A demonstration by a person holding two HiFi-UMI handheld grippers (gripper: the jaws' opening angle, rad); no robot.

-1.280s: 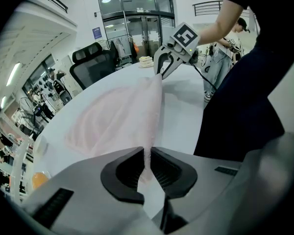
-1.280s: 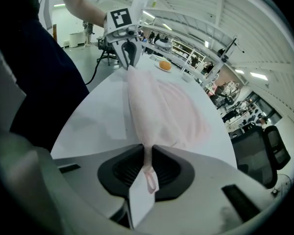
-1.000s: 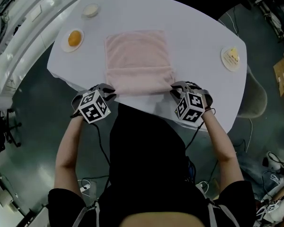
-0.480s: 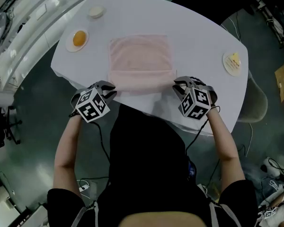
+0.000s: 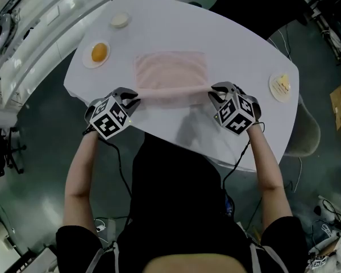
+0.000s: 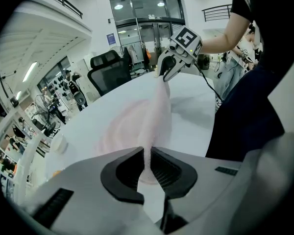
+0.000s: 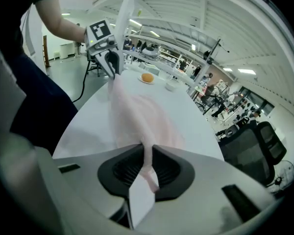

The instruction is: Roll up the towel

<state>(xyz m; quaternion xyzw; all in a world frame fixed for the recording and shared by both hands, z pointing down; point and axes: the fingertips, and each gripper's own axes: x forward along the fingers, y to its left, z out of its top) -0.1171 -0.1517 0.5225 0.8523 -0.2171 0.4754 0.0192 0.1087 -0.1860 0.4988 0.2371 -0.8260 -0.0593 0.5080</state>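
Observation:
A pale pink towel (image 5: 170, 73) lies on the white table (image 5: 238, 50), its near edge lifted off the surface and stretched taut between both grippers. My left gripper (image 5: 132, 98) is shut on the towel's near left corner (image 6: 148, 153). My right gripper (image 5: 213, 94) is shut on the near right corner (image 7: 147, 155). The far part of the towel still rests flat on the table. In the left gripper view the towel (image 6: 152, 116) runs across to the right gripper (image 6: 169, 70); in the right gripper view it (image 7: 137, 116) runs to the left gripper (image 7: 110, 60).
A plate with an orange item (image 5: 99, 53) and a small white bowl (image 5: 120, 20) sit at the table's far left. Another plate with yellow food (image 5: 282, 86) is at the right edge. A chair (image 5: 307, 118) stands beyond the right side.
Both grippers have risen and moved away from me over the table, carrying the towel's near edge up and over the flat part. The grips have stayed the same.

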